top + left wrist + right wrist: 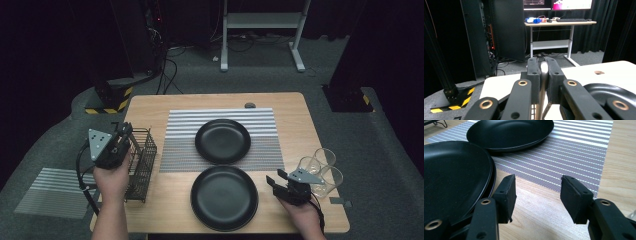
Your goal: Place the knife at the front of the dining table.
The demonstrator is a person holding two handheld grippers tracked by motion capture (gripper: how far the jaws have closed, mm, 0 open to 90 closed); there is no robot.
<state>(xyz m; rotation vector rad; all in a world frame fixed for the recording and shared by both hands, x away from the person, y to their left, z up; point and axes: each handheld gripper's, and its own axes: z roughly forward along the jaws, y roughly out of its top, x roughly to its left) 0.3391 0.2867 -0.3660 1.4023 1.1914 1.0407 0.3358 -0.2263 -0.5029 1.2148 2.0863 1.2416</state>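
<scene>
My left gripper (125,131) hovers over the black wire rack (142,160) at the table's left edge. In the left gripper view its jaws (543,65) are shut on a slim pale metal handle (544,72), which stands upright between the pads; its lower end is hidden. My right gripper (274,178) rests low by the right rim of the near black plate (224,197). In the right gripper view the jaws (537,178) stand open over bare wood with nothing between them, the near plate (451,177) just to their left.
A second black plate (222,141) sits on the striped placemat (180,130) in the middle of the table. Three clear glasses (325,167) stand at the right edge, close behind my right hand. A desk frame (260,30) stands on the floor beyond.
</scene>
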